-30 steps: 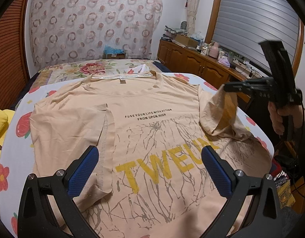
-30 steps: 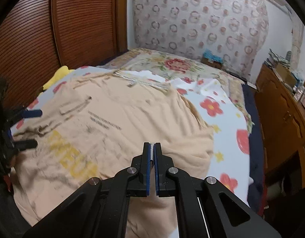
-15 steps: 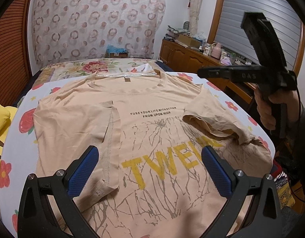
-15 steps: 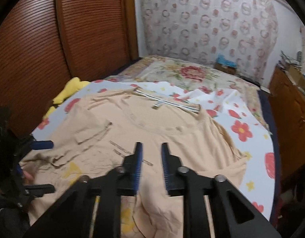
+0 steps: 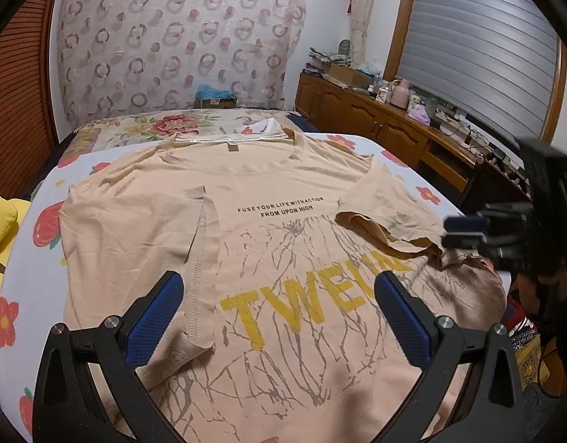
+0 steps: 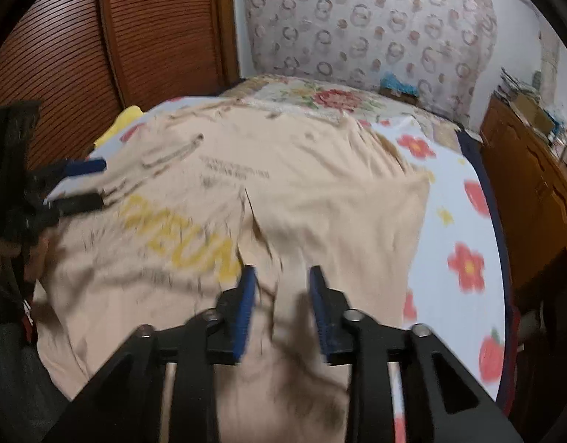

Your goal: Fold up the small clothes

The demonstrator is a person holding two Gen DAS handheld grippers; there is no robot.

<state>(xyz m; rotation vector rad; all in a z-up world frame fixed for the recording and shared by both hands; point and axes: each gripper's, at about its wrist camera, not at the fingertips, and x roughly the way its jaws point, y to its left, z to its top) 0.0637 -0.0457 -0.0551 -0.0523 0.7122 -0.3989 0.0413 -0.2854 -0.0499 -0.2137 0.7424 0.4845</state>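
— What does your left wrist camera show?

— My left gripper (image 5: 279,317) is at the bottom of the frame, its blue pads spread wide and released, nothing between them. The peach T-shirt (image 5: 268,243) lies face up on the bed (image 5: 28,280), filling the middle of the frame, with both sleeves folded in over the chest. At the right edge, my right gripper (image 5: 451,230) comes in blurred, its tips just beside the folded right sleeve (image 5: 387,221).

— And the right wrist camera?

— It is blurred. My right gripper (image 6: 281,288) sits at the bottom centre, its jaws opening; the shirt (image 6: 320,192) lies below the gap between the pads, and I can't tell whether they touch it. The cloth spreads across the middle of the frame over the flowered sheet (image 6: 457,221). My left gripper (image 6: 80,184) shows at the left edge, open, over the shirt's hem side.
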